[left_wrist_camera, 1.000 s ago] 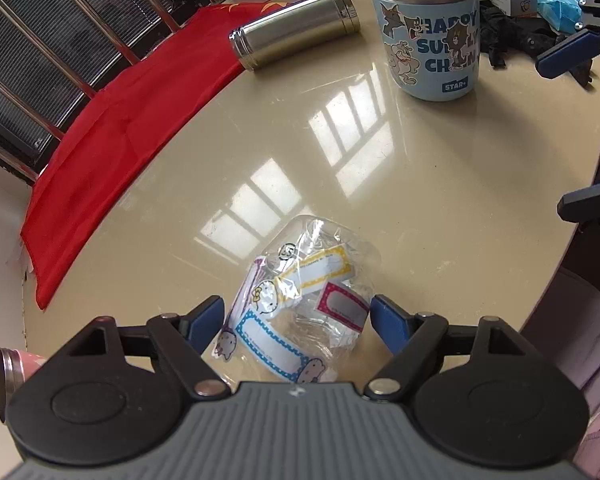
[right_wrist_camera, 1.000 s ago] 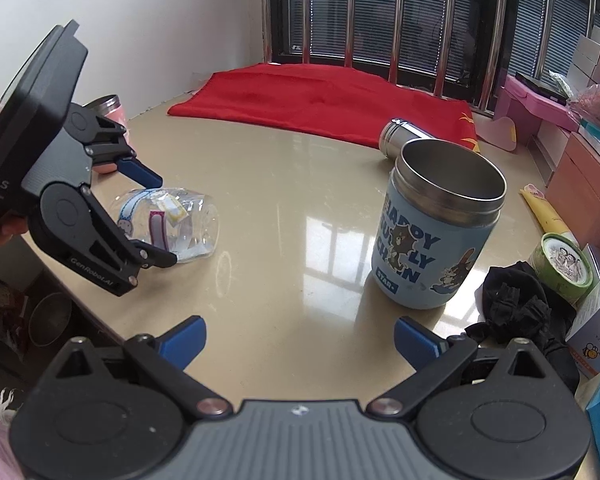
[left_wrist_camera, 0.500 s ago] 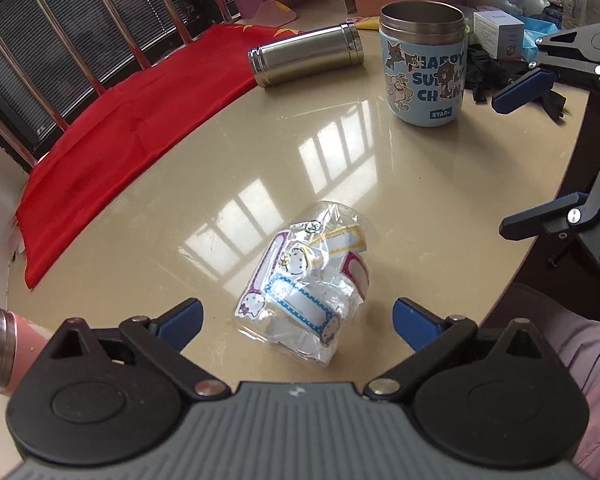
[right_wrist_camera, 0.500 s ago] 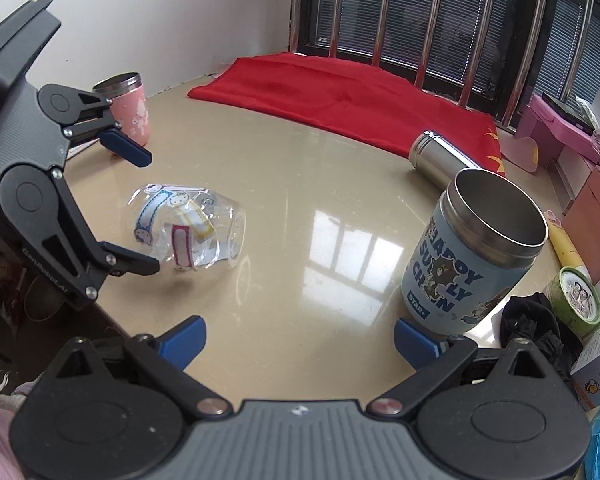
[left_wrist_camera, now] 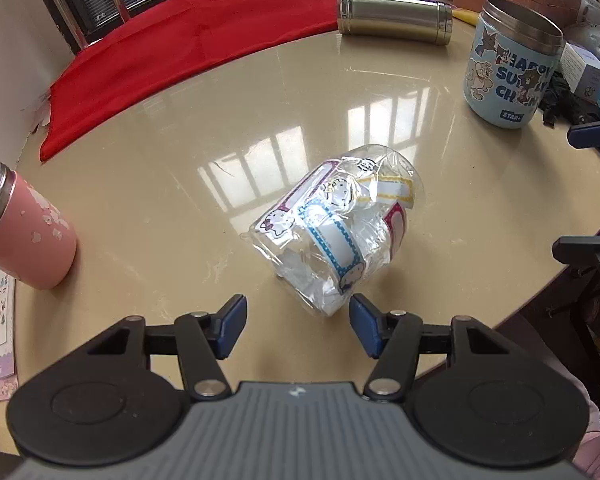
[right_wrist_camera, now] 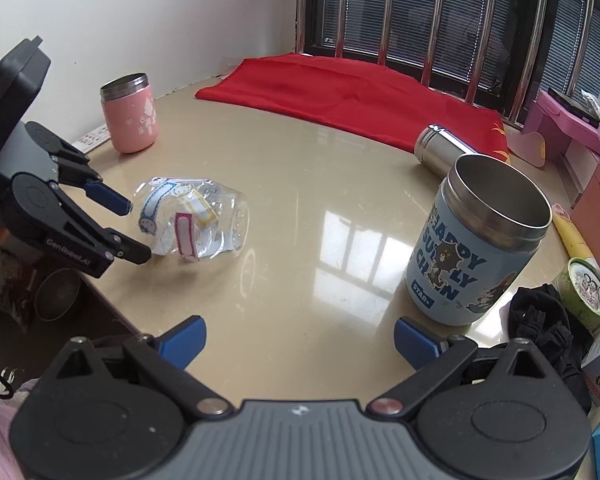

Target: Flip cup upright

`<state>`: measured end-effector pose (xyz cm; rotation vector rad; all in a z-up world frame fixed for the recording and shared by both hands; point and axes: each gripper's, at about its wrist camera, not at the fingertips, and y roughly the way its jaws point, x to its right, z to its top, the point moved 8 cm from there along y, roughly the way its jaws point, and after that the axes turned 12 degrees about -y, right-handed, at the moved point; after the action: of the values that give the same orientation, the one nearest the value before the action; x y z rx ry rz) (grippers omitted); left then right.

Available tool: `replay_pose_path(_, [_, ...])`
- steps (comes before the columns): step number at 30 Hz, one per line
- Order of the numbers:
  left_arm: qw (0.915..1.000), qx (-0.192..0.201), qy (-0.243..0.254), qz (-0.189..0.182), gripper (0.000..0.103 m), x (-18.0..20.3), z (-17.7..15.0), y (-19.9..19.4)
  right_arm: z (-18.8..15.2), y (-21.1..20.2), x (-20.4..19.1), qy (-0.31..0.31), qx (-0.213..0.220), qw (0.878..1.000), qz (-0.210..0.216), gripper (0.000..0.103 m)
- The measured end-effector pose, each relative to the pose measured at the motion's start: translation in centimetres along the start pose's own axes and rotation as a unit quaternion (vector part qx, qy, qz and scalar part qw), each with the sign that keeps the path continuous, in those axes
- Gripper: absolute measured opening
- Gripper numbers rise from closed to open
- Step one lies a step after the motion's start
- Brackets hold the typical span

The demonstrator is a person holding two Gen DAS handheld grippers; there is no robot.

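A clear plastic cup (left_wrist_camera: 336, 228) with cartoon stickers lies on its side on the beige table; it also shows in the right wrist view (right_wrist_camera: 192, 220). My left gripper (left_wrist_camera: 298, 328) is open, its blue pads just short of the cup's near end, not touching it. In the right wrist view the left gripper (right_wrist_camera: 134, 230) sits at the cup's left end, fingers either side of it. My right gripper (right_wrist_camera: 300, 340) is open and empty over the table's near edge, well right of the cup.
A pink steel tumbler (left_wrist_camera: 20, 232) stands at the left. A blue cartoon steel cup (right_wrist_camera: 480, 240) stands at the right. A steel flask (left_wrist_camera: 394, 19) lies by a red cloth (left_wrist_camera: 188, 32) at the back. Black fabric (right_wrist_camera: 548, 340) and boxes crowd the right edge.
My left gripper has swung round and pulled back, with its jaws narrowed behind the cup's near end. The cup still lies on its side. The right gripper has drawn back a little.
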<state>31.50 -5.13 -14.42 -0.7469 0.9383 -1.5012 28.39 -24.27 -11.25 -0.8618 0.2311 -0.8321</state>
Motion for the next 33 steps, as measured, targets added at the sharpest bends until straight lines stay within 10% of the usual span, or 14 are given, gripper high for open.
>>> replay_pose_path(3, [0.9996, 0.002, -0.010, 0.025, 0.032, -0.9, 0.8, 0.9, -0.5, -0.1, 0.3, 0.008, -0.003, 1.000, -0.005, 0.101])
replay_pose_path(8, [0.9988, 0.005, -0.034, 0.035, 0.031, -2.3, 2.2, 1.5, -0.7, 0.1, 0.6, 0.014, -0.009, 1.000, -0.009, 0.101])
replay_pose_path(10, [0.9989, -0.001, -0.040, 0.024, 0.043, -2.4, 2.1, 0.7, -0.7, 0.1, 0.5, 0.013, -0.009, 1.000, -0.007, 0.101])
replay_pose_path(12, [0.9988, -0.003, -0.041, 0.028, 0.088, -2.7, 1.9, -0.8, -0.7, 0.1, 0.5, 0.011, -0.007, 1.000, -0.003, 0.101])
replay_pose_path(17, [0.9936, 0.007, -0.108, 0.030, 0.103, -3.3, 3.1, -4.9, -1.2, 0.2, 0.9, 0.017, 0.006, 1.000, 0.009, 0.101])
replay_pose_path(30, [0.9612, -0.052, -0.260, 0.077, 0.101, -0.1, 7.9, 3.9, -4.4, -1.4, 4.1, 0.041, 0.017, 0.999, 0.012, 0.101])
replay_pose_path(33, [0.9581, -0.063, -0.273, 0.060, 0.068, -1.0, 7.8, 5.2, -4.9, -1.7, 4.8, 0.051, 0.016, 0.999, 0.006, 0.101])
